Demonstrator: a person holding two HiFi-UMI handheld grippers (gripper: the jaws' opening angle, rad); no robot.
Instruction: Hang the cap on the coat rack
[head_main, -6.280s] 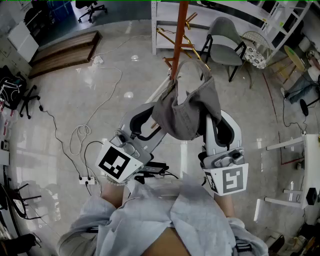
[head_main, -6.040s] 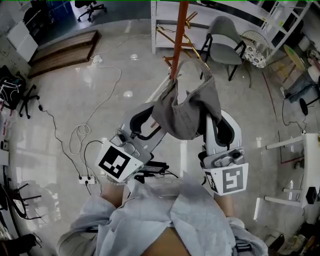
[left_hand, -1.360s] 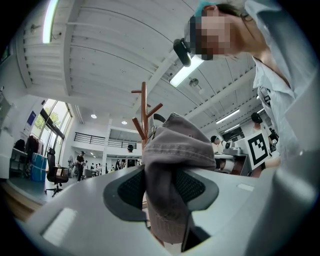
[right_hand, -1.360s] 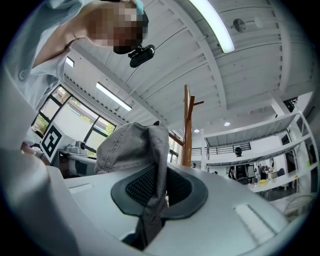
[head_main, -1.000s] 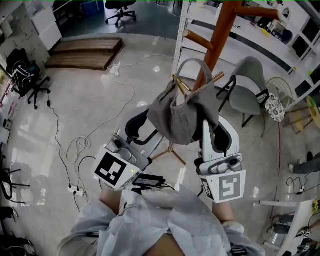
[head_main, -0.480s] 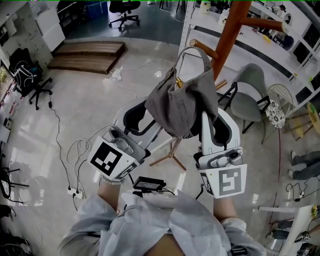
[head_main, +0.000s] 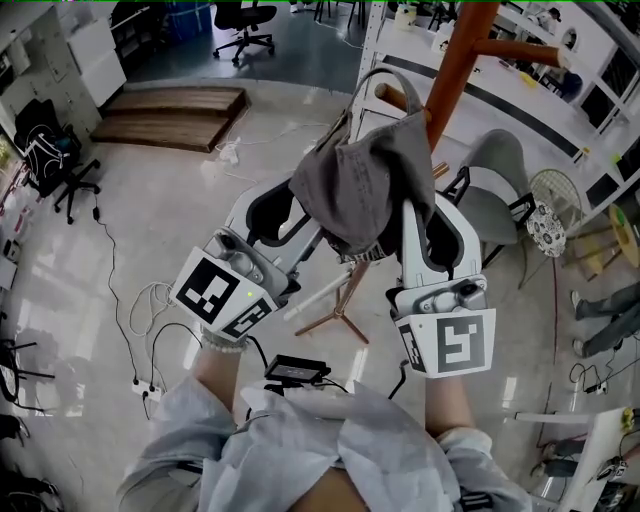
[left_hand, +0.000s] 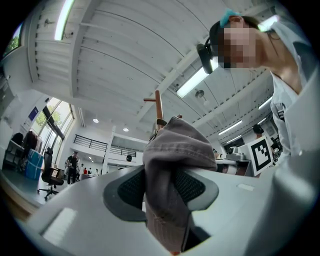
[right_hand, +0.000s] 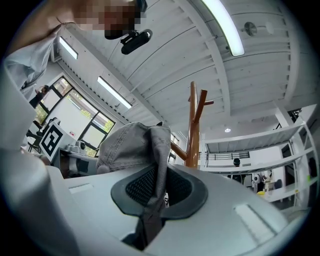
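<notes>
**Holding the cap up by both grippers at the rack**

A white cable (head_main: 150, 300) lies looped on the floor at far left, with a low wooden platform (head_main: 170, 103) farther back.

The left gripper (head_main: 285, 215) reaches up and to the right. In its own view its jaws pinch a thick fold of the grey cap (left_hand: 175, 145), and the cloth runs down between the dark pads (left_hand: 132, 189).

The cap (head_main: 365, 185) hangs between the two grippers, bunched and raised off the floor. Its back strap (head_main: 375, 80) arches above the crown. In the head view the end of a rack peg (head_main: 392, 96) shows just under that arch. Whether the peg passes through the strap cannot be told.

The orange rack (head_main: 445, 60) rises just behind and to the right of the cap. It also shows past the cloth in both gripper views (left_hand: 159, 105) (right_hand: 193, 125).

The right gripper (head_main: 425, 215) points up beside the pole. Its jaws stand nearly together and clamp a narrow edge of the cap (right_hand: 130, 142) between the mesh pads (right_hand: 140, 187).

A grey chair (head_main: 500, 170) stands on the floor to the right, behind the rack.
</notes>
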